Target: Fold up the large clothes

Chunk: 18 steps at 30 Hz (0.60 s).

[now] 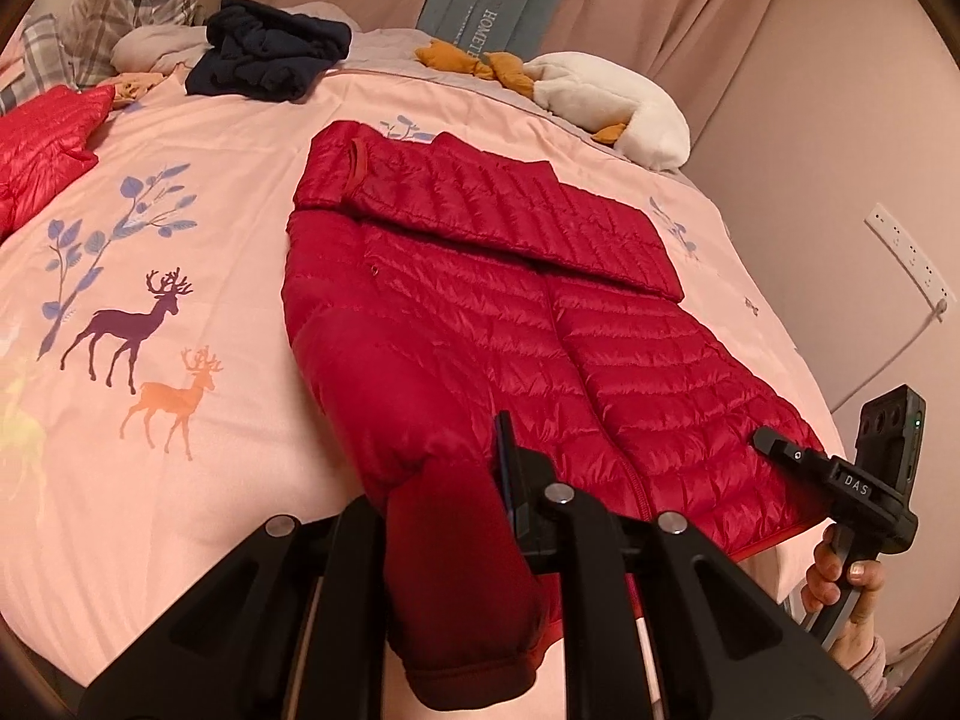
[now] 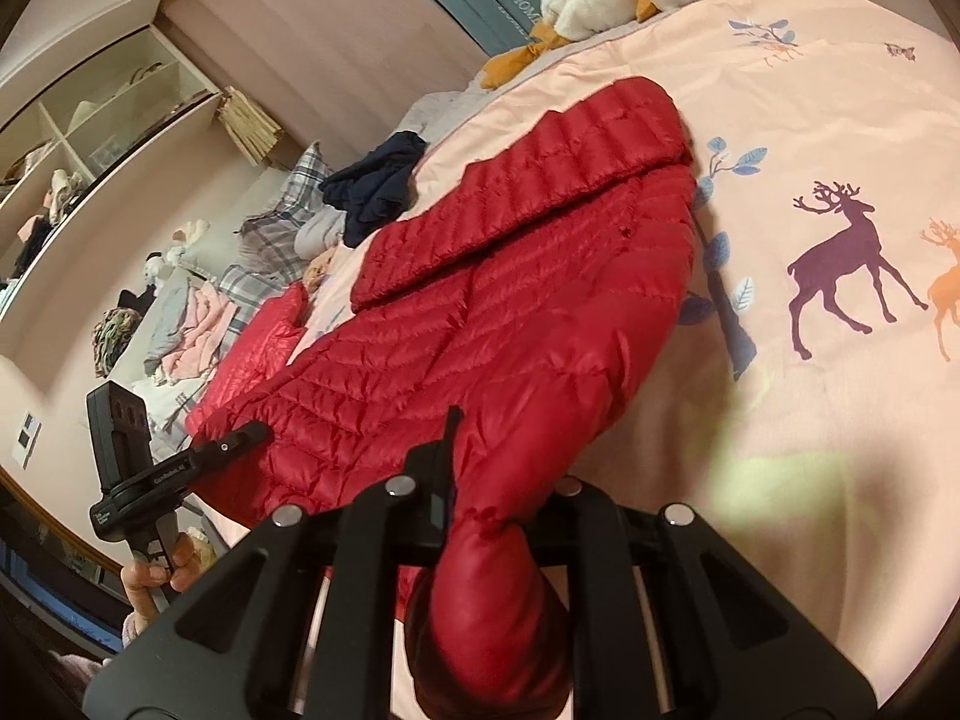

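Observation:
A red quilted down jacket [image 1: 510, 312] lies flat on the pink bed cover, one sleeve folded across its upper part. It also shows in the right wrist view [image 2: 480, 324]. A red sleeve [image 1: 456, 576] hangs between my left gripper's [image 1: 474, 480] jaws, which are shut on it. The same sleeve [image 2: 492, 588] hangs in front of the right wrist camera. In the left view the other hand-held gripper [image 1: 774, 444] rests at the jacket's near right hem, fingers together. In the right view the other gripper [image 2: 240, 438] sits at the jacket's left hem.
The pink bed cover [image 1: 180, 480] has deer prints. A dark blue garment [image 1: 264, 54], a second red jacket [image 1: 42, 144], plaid pillows [image 1: 120, 6] and a white plush goose [image 1: 612, 96] lie at the far edge. A wall socket strip [image 1: 912, 258] is on the right.

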### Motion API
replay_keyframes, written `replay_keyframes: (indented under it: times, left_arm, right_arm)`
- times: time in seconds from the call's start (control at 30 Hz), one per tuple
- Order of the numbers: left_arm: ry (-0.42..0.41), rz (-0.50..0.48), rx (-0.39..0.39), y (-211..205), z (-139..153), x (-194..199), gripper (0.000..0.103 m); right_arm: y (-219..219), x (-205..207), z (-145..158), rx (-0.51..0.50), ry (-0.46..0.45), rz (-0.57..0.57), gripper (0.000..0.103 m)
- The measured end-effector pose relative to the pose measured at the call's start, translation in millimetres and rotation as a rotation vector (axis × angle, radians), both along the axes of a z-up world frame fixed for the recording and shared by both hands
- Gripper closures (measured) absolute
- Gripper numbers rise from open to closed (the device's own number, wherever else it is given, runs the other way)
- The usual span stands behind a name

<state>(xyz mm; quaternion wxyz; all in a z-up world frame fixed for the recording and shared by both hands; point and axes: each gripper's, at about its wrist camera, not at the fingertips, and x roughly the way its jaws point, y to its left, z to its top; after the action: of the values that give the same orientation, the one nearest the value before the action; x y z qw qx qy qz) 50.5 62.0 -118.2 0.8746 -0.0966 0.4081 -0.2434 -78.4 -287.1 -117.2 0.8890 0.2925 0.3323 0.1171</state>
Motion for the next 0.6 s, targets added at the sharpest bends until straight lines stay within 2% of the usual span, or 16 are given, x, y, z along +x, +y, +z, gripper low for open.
replay_keyframes:
  times: [0.17,0.6]
  left_arm:
    - [-0.021,-0.008,0.031,0,6,-13,0.09]
    - [-0.061,-0.021,0.039,2,24,-44,0.09]
  right_arm:
    - [0,-8,9,-0.014,-0.011,0.018,0.09]
    - [-4,-24,28,-0.012,-0.077,0.065,0.09]
